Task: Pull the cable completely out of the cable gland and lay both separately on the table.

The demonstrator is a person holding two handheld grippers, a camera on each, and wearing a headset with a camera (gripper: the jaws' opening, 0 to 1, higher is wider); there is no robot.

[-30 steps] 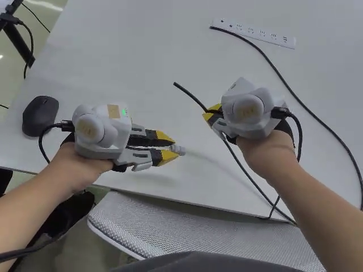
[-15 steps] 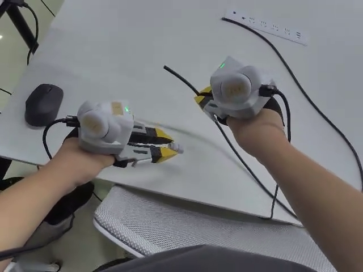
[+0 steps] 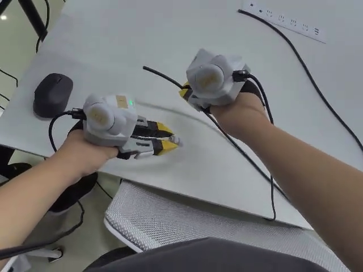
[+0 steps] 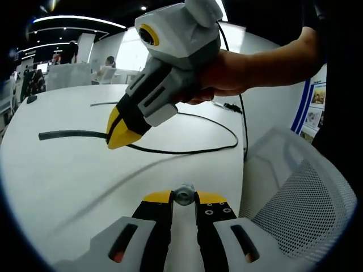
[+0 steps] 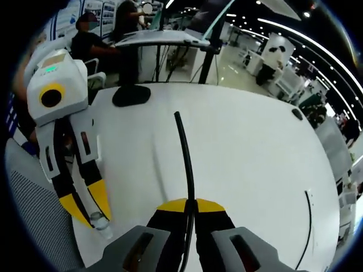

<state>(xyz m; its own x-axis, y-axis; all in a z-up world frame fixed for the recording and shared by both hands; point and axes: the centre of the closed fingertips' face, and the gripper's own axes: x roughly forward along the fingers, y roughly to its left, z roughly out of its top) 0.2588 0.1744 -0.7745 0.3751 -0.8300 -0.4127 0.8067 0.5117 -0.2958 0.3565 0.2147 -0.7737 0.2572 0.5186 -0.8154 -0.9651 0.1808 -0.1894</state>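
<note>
My left gripper (image 3: 173,142) (image 4: 184,196) is shut on a small grey cable gland (image 3: 176,141) (image 4: 184,193), held just above the near part of the white table (image 3: 113,45). The gland (image 5: 100,223) also shows at the left gripper's tips in the right gripper view. My right gripper (image 3: 186,93) (image 5: 190,204) is shut on a black cable (image 3: 161,75) (image 5: 184,153), whose free end sticks out past its jaws over the table. The cable (image 4: 74,135) is out of the gland and apart from it. Its other part trails back under the right hand.
A black mouse (image 3: 52,94) (image 5: 131,96) lies at the table's left edge. A white power strip (image 3: 286,21) with a black cord (image 3: 317,85) lies at the far right. A mesh chair seat (image 3: 187,221) sits below the table's near edge.
The right gripper with the cable has moved left and farther away from the left gripper. The left gripper keeps the gland in about the same spot; the head camera shifted.
</note>
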